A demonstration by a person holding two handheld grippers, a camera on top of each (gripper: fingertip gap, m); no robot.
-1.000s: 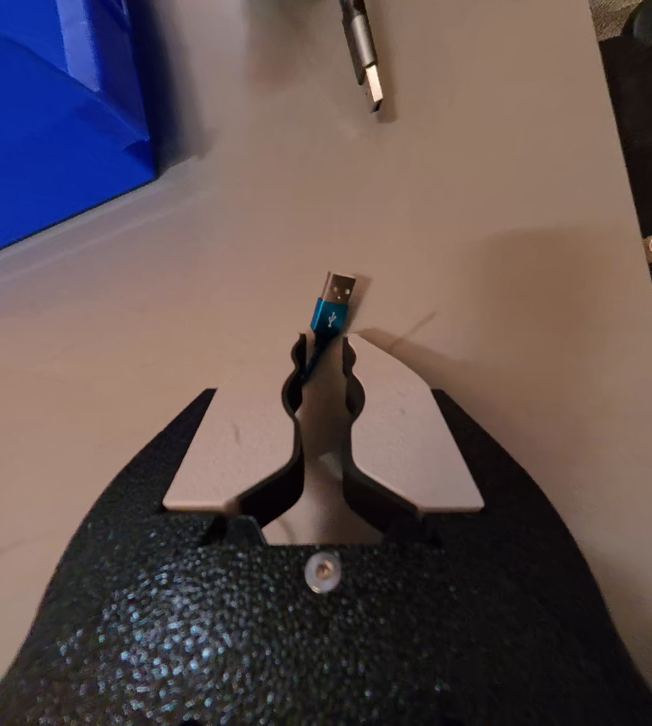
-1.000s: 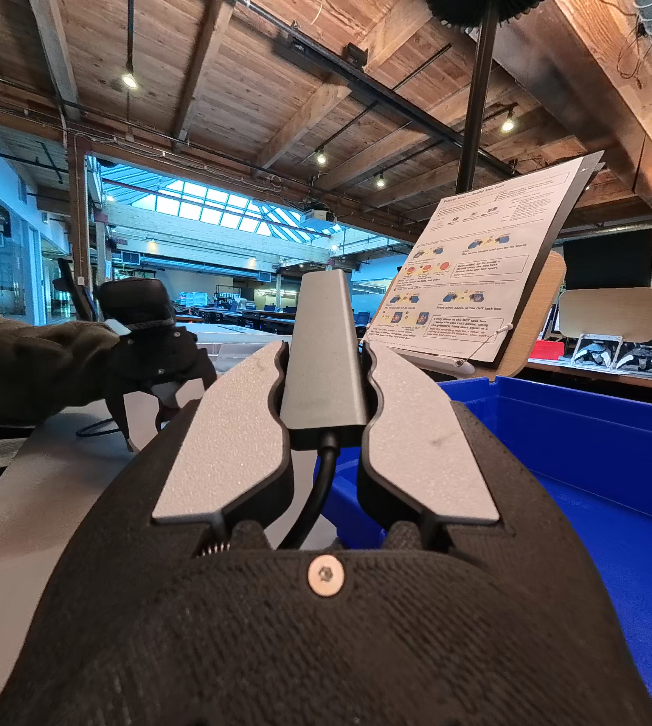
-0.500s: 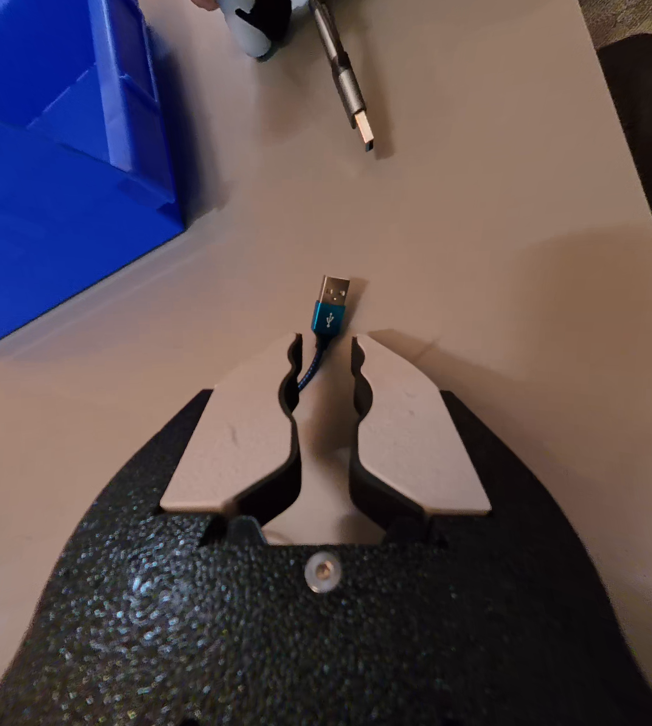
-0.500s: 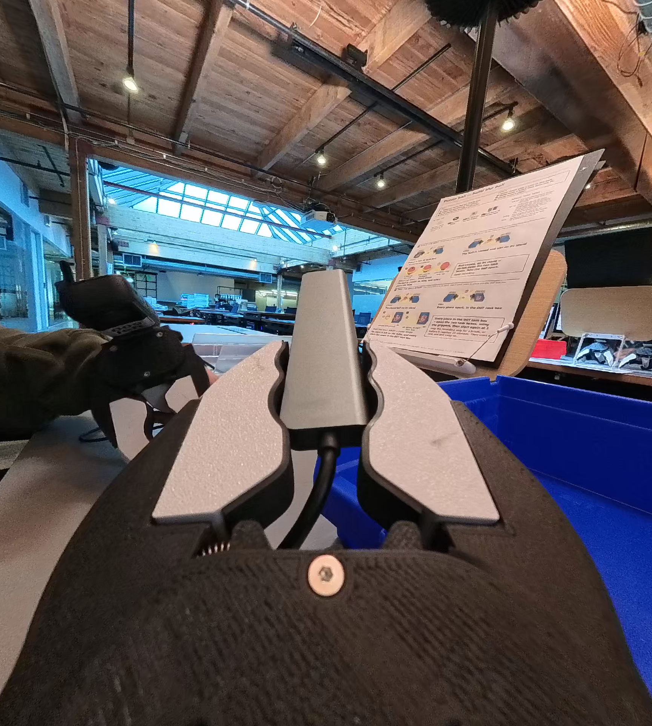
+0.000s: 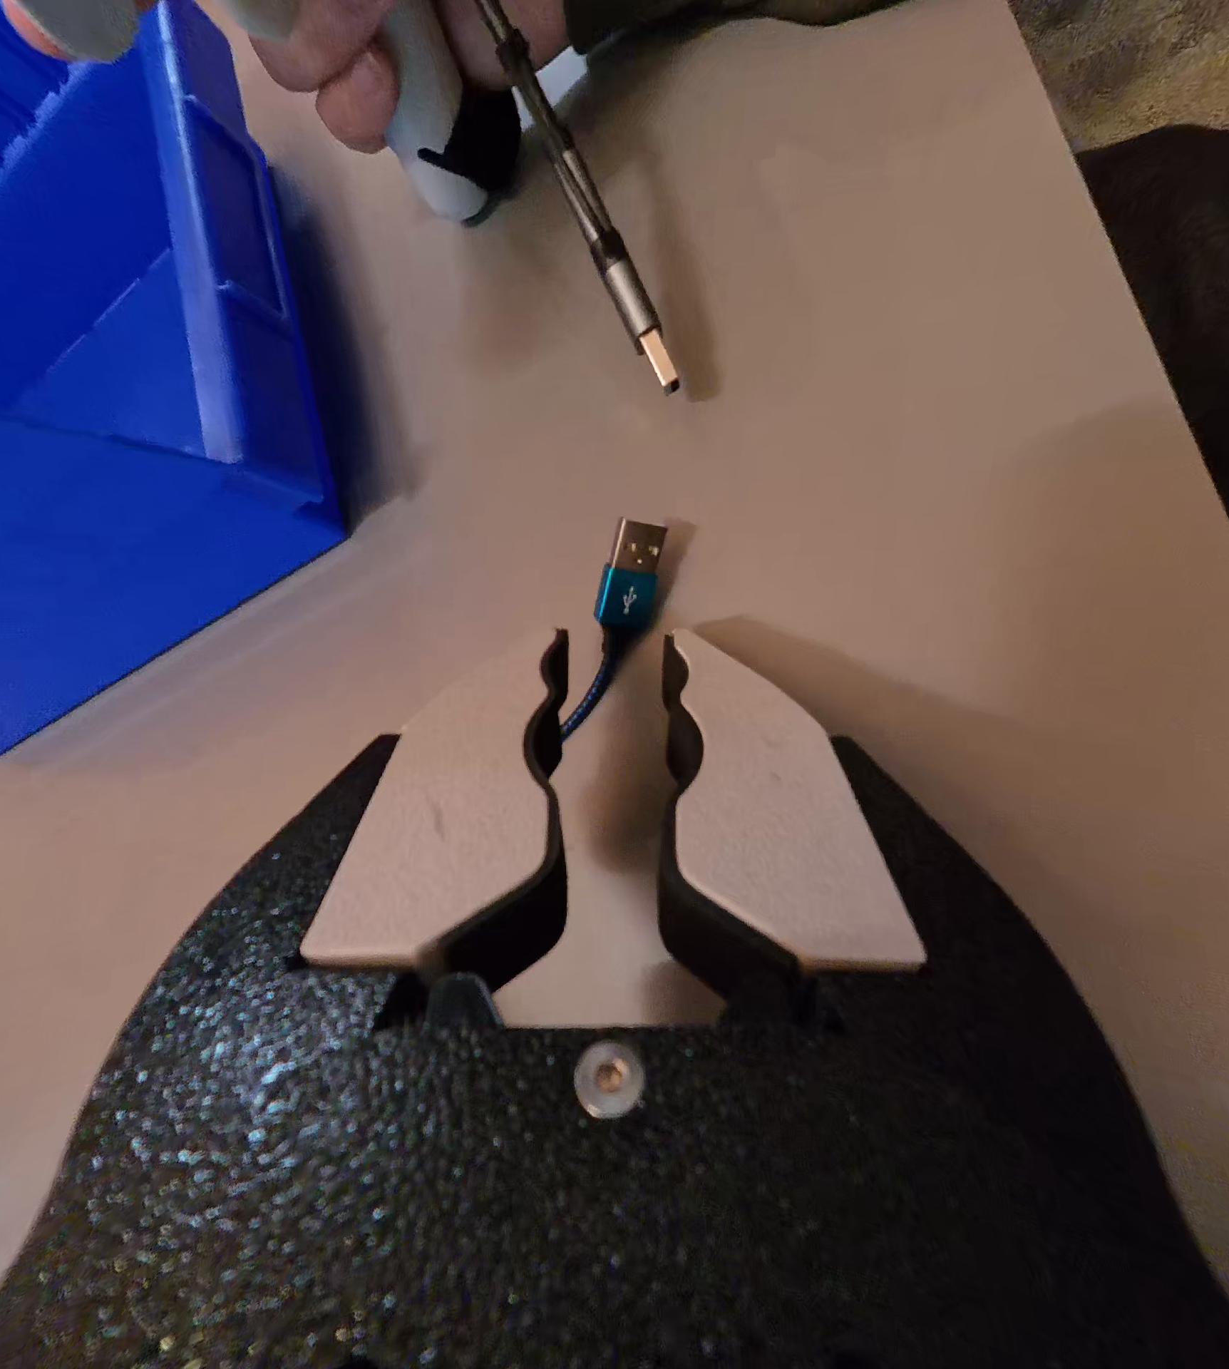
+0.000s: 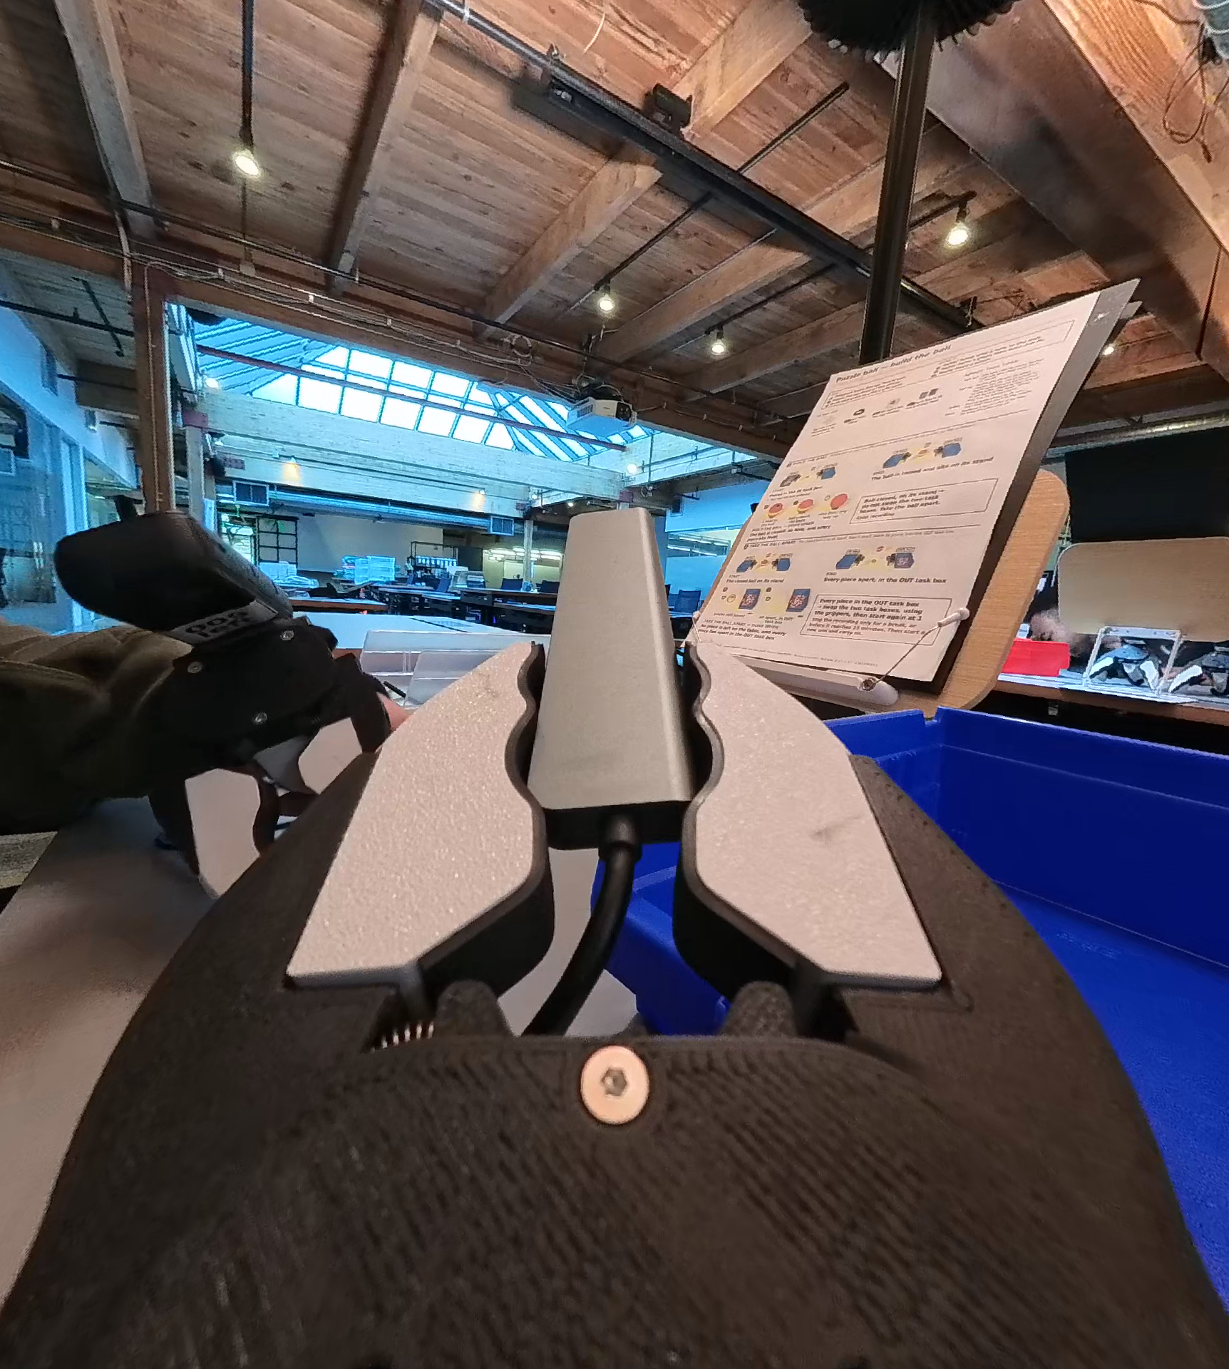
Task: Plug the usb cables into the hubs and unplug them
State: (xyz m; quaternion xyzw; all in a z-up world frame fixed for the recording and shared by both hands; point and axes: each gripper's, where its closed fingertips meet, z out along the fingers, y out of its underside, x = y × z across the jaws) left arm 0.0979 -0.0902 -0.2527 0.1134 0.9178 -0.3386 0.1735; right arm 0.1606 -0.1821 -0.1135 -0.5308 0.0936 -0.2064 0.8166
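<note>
**Two hand-held grippers, one loaded, one empty**

Right hand-held gripper (image 6: pixel 611 659) points level over the beige table (image 5: pixel 893 518), clamped on the grey metal hub (image 6: pixel 610 667). Left hand-held gripper (image 5: pixel 611 644) angles down, fingers narrowly parted, straddling the blue braided usb cable (image 5: pixel 626 585) lying flat. Grey usb plug (image 5: pixel 637 318) dangles beyond, beside the blue plastic bin (image 5: pixel 115 444).

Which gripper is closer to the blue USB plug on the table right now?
Left. The left gripper hovers open right behind the blue USB plug; the right gripper is farther off, clamped on the grey hub.
</note>
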